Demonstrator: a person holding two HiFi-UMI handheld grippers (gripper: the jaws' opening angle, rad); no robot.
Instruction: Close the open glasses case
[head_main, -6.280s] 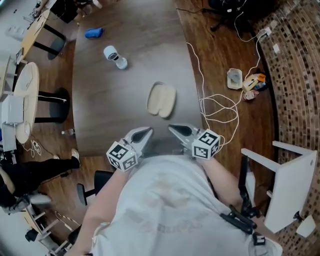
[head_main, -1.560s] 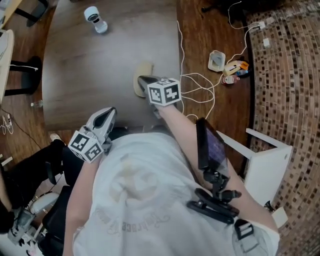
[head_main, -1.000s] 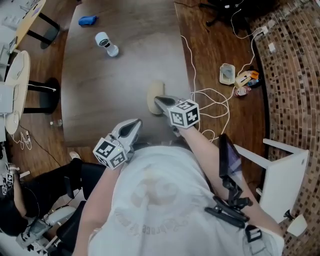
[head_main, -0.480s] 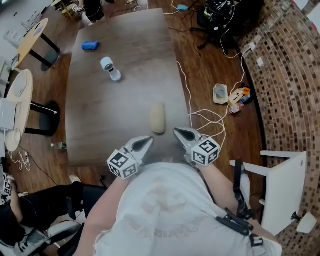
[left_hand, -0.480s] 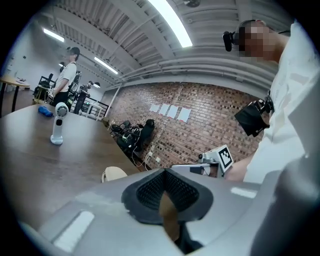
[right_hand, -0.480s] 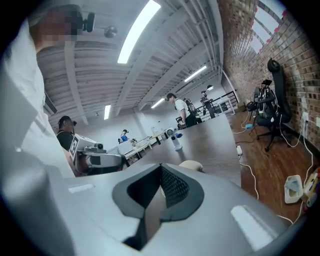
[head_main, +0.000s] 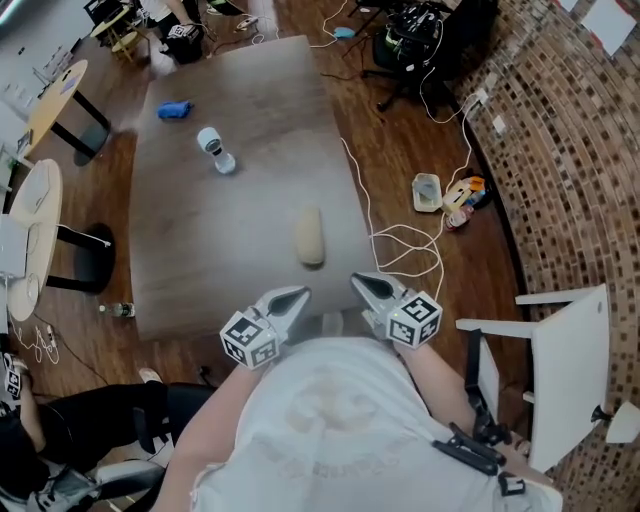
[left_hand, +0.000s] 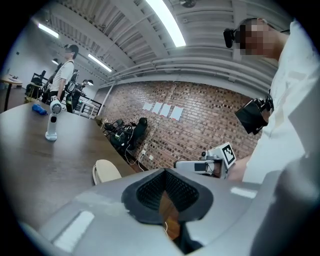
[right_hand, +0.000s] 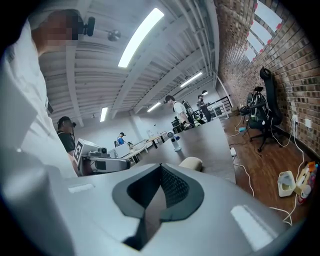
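The cream glasses case (head_main: 309, 236) lies closed on the grey-brown table (head_main: 220, 250), near its right edge. Both grippers hover off the table's near edge, close to my body, apart from the case. My left gripper (head_main: 297, 294) is shut with nothing in it, and my right gripper (head_main: 358, 281) is shut and empty too. In the left gripper view the case (left_hand: 106, 172) sits left of the closed jaws (left_hand: 164, 174), with the right gripper (left_hand: 210, 162) beyond. In the right gripper view the case (right_hand: 191, 162) shows just above the closed jaws (right_hand: 160, 172).
A white bottle-like object (head_main: 216, 151) and a blue item (head_main: 174, 109) sit at the table's far end. White cables (head_main: 400, 240) and a small container (head_main: 428, 191) lie on the wooden floor to the right. A white chair (head_main: 565, 365) stands at right.
The case was open several seconds ago and is now closed. Over the last second my right gripper drew back from the case toward my body; the left shifted slightly right.
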